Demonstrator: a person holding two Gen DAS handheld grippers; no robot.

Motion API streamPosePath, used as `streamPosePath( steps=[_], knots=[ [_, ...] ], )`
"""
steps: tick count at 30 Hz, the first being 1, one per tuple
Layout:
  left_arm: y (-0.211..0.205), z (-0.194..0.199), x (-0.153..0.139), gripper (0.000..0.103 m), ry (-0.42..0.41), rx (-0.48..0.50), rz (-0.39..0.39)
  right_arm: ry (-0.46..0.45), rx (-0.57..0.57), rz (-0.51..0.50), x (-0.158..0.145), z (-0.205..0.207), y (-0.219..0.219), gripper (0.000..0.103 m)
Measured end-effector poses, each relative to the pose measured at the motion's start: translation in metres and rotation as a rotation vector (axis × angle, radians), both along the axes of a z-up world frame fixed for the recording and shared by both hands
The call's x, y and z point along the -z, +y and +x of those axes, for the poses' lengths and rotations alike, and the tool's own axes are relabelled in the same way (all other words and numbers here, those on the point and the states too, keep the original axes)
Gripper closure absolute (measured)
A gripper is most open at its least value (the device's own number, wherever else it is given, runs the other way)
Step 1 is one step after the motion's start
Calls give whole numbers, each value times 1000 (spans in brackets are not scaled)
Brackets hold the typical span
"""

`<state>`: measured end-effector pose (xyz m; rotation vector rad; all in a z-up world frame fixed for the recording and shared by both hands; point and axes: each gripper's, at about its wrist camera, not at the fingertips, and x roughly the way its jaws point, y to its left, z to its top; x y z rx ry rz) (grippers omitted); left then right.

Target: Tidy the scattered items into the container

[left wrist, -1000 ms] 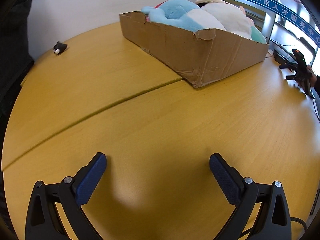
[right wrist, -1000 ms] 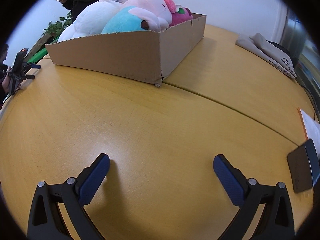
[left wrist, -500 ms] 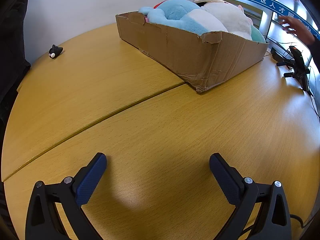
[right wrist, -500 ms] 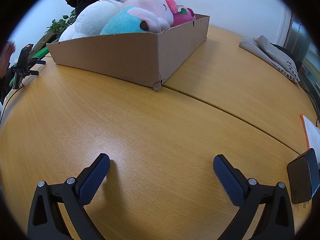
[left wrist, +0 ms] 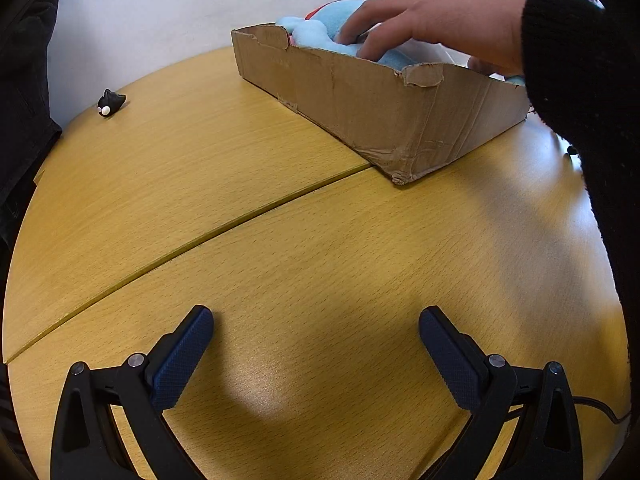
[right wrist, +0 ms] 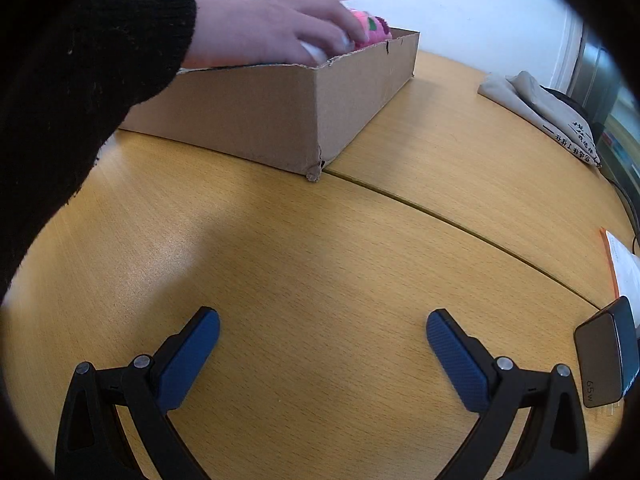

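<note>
Left claw: the left claw (left wrist: 316, 330) hung spread wide and empty, low over bare counter (left wrist: 280, 248), probably parked with nothing near to grasp.
Right claw: the right claw (right wrist: 323, 332) was equally agape and empty over the near counter.
Charger: a dark power brick (right wrist: 606, 356) lay at the right edge, apart from the task.
Box: the cardboard box (left wrist: 360, 96) sat at the far middle, across the counter seam.
Contents: a blue plush toy (left wrist: 320, 26) and a pink plush toy (right wrist: 370, 30) were heaped above the rim.
Bare hand: a black-sleeved hand (left wrist: 432, 24) rested on the plush, seemingly pressing or rearranging it.
Stray item: a small black toy (left wrist: 110, 102) lay far left, well apart from the box, likely still to collect.
</note>
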<state>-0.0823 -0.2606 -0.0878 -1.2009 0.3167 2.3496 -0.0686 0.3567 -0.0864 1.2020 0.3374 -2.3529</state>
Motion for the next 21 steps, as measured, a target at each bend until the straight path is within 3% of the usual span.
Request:
streamPosePath(
  steps=[21],
  knots=[
    [-1,0,0,0,0,-1,0,8,-4,6,3,4,3,0]
  ],
)
